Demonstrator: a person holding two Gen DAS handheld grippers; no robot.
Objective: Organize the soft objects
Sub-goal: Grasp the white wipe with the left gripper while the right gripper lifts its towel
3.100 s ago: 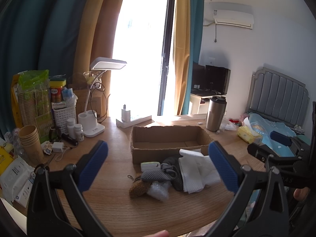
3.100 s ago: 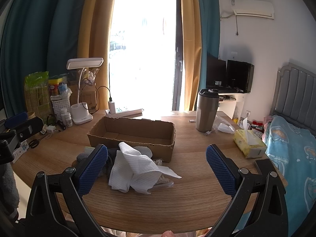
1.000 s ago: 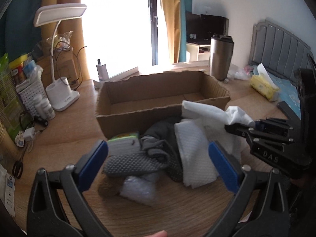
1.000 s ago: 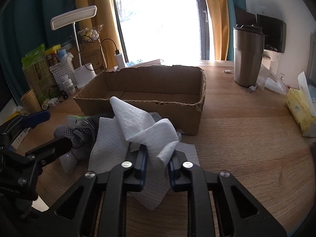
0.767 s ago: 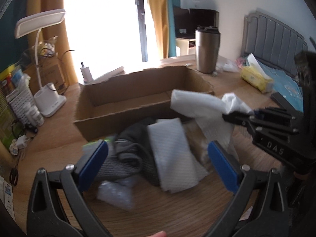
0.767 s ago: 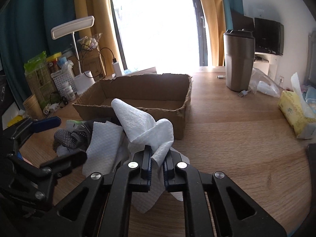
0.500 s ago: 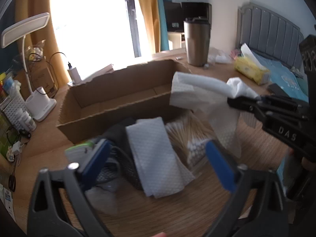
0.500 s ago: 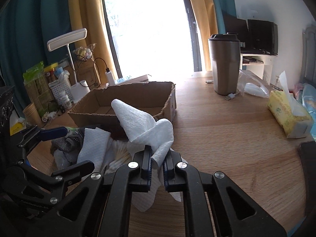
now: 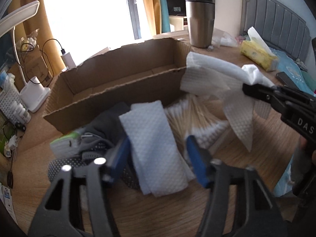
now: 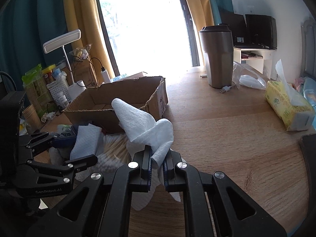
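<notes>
White paper towel (image 10: 146, 126) pinched in right gripper (image 10: 157, 165), lifted off the table just beside cardboard box (image 10: 122, 98), left gripper (image 9: 156, 158) fingers apart straddling folded towel (image 9: 154, 144) lying in the pile beside cotton swabs (image 9: 195, 116), nothing gripped, tilted down.

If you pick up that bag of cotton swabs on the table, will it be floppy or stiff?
Probably a bit of both. The bag of cotton swabs looks like thin clear plastic, so it may sag and feel slippery. The wooden sticks inside lie fanned out, so they would likely shift around. It should be light.
</notes>
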